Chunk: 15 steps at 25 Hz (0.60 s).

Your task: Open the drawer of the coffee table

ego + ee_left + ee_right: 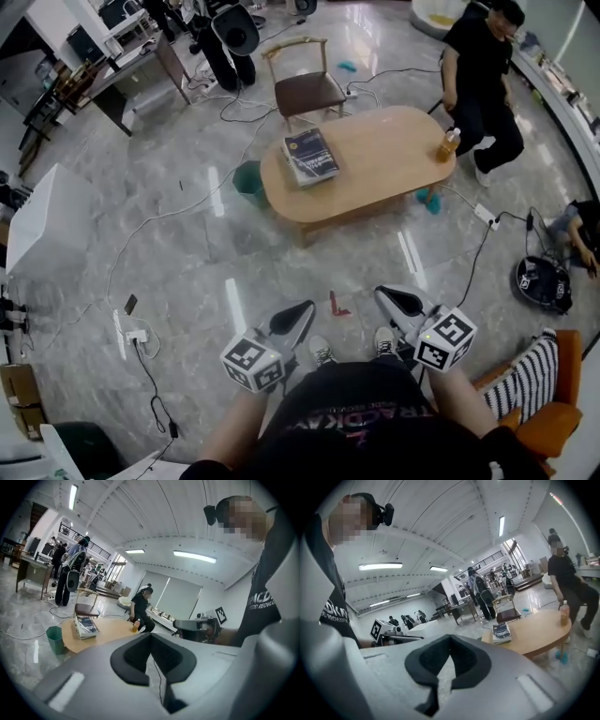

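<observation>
Two grippers, both empty: left gripper (298, 317) and right gripper (394, 302), jaws closed on nothing, held low in front of the person's body. One coffee table (384, 150), well apart ahead across the floor; its drawer shows in no view, so which side to approach is a guess. On its surface: one book (310, 156) and one bottle (449, 143) near the right end. Beside the left end: one green bin (249, 182). Hazards, as judged: cables (153, 375) trailing over the floor may catch a foot; a sharp pull on the drawer may topple the bottle; the closed jaws must part before they can take any handle.
</observation>
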Tool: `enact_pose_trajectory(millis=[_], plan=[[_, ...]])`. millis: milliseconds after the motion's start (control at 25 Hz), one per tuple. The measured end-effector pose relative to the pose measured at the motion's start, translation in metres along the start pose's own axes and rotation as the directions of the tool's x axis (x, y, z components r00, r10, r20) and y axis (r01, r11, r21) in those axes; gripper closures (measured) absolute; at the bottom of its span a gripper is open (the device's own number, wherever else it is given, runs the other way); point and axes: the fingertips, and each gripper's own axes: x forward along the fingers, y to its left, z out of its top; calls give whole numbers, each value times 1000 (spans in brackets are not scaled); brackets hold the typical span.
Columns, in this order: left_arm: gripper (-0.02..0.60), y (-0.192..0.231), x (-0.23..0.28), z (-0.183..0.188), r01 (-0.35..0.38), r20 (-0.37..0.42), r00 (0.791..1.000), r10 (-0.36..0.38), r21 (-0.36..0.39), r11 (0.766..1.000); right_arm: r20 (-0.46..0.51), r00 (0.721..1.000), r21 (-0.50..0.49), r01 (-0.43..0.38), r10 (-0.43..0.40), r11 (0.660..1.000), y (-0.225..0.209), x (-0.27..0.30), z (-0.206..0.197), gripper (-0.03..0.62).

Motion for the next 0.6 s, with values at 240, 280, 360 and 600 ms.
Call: enact_pose_trajectory(millis=[240, 280, 360, 600], plan=[[577, 23, -13, -2, 30, -33, 999, -28, 64, 998, 48, 994, 5, 102, -102, 995, 4, 1, -5, 592], [577, 26, -13, -2, 33, -35, 999, -30, 70, 997, 51, 992, 9, 117, -118, 993, 2, -2, -7, 592], [577, 30, -13, -5, 32, -39, 999, -30, 75, 997, 53, 988, 20, 146, -147, 989, -4, -6, -13, 592], [577, 48, -9, -7, 4, -46, 999, -1, 78, 997, 55, 978, 26, 200, -201, 980, -35, -6, -10, 592]])
